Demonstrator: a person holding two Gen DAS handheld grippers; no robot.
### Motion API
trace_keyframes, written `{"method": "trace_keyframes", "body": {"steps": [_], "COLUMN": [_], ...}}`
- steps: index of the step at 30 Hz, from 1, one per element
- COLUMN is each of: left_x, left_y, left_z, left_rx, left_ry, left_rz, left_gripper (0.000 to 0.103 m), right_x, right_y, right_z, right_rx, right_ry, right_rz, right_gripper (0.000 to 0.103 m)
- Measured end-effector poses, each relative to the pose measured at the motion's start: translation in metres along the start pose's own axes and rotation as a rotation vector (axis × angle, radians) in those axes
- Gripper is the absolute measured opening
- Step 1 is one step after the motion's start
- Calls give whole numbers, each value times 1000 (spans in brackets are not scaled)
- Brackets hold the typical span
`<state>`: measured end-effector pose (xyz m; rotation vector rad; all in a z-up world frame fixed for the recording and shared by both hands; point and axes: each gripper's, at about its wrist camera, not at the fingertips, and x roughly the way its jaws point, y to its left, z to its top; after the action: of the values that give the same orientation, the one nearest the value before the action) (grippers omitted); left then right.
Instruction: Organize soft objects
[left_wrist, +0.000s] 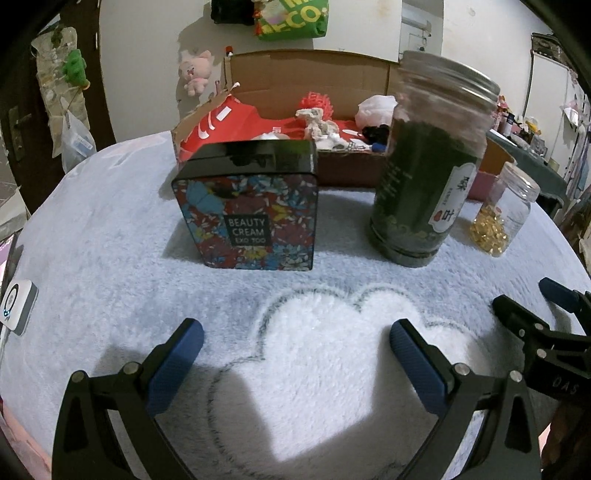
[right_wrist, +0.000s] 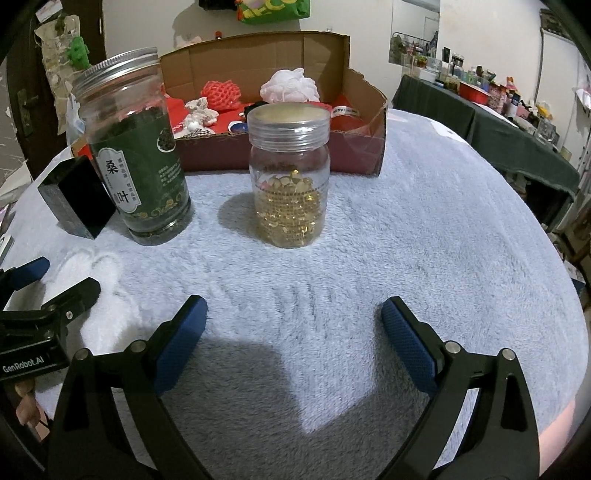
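Note:
An open cardboard box (left_wrist: 369, 70) (right_wrist: 258, 51) stands at the back of the blue fleece blanket (left_wrist: 110, 221) (right_wrist: 424, 221). It holds soft things: a red cloth (left_wrist: 229, 122), a red mesh ball (left_wrist: 316, 101) (right_wrist: 221, 94), a white puff (left_wrist: 376, 107) (right_wrist: 290, 86) and a small pale plush (left_wrist: 317, 123) (right_wrist: 197, 110). My left gripper (left_wrist: 295, 341) is open and empty above the blanket. My right gripper (right_wrist: 293, 317) is open and empty too, and it shows at the right edge of the left wrist view (left_wrist: 532, 299).
In front of the box stand a floral "Beauty Cream" tin (left_wrist: 251, 210) (right_wrist: 77, 195), a tall green-labelled jar with a metal lid (left_wrist: 428, 166) (right_wrist: 136, 155) and a small jar of golden capsules (left_wrist: 504, 214) (right_wrist: 290, 177). A white device (left_wrist: 16, 310) lies at the left edge.

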<state>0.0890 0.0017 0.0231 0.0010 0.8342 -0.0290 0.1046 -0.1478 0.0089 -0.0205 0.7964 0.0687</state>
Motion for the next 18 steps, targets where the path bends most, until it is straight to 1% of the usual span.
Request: {"method": "trace_keyframes", "body": {"steps": [18], "left_x": [0], "left_y": [1], "left_z": [0], "left_rx": [0], "left_ry": [0], "left_rz": [-1], "left_gripper": [103], "right_x": [1], "right_y": [1], "right_z": [0], "right_rx": [-4], "right_ry": [-1], "right_rz": [-2], "right_gripper": [98]}}
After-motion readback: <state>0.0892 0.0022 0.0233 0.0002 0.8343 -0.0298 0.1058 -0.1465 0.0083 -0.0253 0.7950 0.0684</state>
